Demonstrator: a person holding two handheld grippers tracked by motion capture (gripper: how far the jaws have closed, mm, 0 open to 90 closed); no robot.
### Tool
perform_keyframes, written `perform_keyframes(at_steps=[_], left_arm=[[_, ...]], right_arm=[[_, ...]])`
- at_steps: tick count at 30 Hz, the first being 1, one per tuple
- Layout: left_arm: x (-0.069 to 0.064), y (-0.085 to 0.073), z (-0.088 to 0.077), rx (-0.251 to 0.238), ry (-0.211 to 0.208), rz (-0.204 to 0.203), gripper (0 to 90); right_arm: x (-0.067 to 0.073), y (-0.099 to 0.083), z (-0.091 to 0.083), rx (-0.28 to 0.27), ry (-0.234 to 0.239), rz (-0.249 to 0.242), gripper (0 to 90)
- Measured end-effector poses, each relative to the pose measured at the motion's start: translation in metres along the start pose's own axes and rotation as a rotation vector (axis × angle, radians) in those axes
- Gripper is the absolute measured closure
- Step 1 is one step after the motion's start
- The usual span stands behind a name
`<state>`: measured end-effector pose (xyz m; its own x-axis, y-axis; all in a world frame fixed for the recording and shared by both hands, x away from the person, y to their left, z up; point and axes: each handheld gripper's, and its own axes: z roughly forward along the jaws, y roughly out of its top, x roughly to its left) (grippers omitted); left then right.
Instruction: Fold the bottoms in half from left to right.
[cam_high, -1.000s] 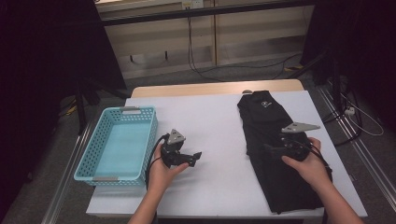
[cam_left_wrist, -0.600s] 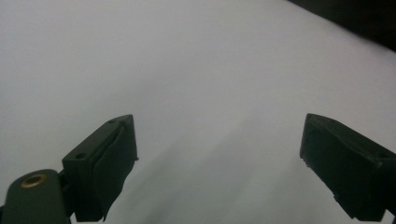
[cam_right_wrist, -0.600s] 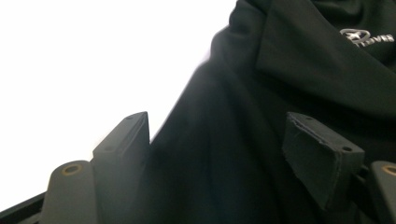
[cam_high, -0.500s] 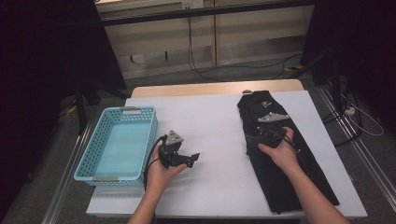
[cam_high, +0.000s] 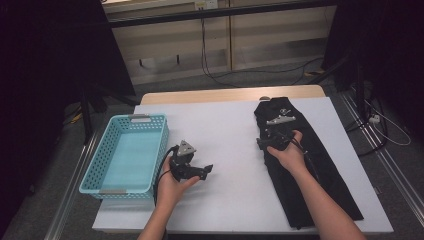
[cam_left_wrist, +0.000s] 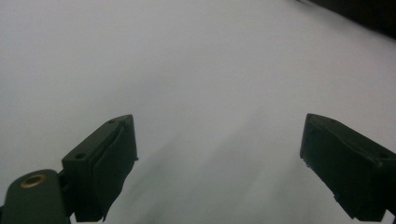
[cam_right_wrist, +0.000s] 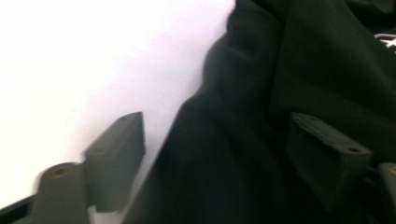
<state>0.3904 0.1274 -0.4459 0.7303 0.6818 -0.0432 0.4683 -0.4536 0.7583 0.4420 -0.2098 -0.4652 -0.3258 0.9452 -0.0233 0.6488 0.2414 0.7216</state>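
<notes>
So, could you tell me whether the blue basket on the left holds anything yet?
Empty. The high view shows the blue basket's bare bottom, and the black garment lies spread lengthwise on the table.

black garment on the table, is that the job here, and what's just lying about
In the job: black garment, laid out long on the white table; right claw, open over the garment's left edge.

Lying about: light blue basket, empty; left claw, open over bare table.

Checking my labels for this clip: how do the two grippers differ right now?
The left gripper hangs over bare white table; the right gripper is over the black garment's edge. The left points sideways toward the garment, the right away from the person. Both are open, gripping nothing; the right has just been opening.
</notes>
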Motion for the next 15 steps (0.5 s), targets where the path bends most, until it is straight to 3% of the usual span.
perform_keyframes(at_steps=[5,11,13,15], left_arm=[[0.001,0.0,-0.001,-0.002,0.006,-0.005,10.9],[0.001,-0.001,-0.003,-0.007,0.008,-0.005,11.1],[0.001,-0.001,-0.004,-0.006,0.008,-0.003,11.1],[0.001,-0.001,-0.003,-0.006,0.009,-0.002,11.3]], right_arm=[[-0.005,-0.001,-0.002,-0.012,0.003,0.02,33.2],[-0.014,-0.004,-0.005,-0.038,-0.033,0.065,66.4],[-0.019,-0.005,-0.006,-0.04,-0.033,0.077,77.7],[-0.024,-0.005,-0.007,-0.046,-0.012,0.104,83.5]])
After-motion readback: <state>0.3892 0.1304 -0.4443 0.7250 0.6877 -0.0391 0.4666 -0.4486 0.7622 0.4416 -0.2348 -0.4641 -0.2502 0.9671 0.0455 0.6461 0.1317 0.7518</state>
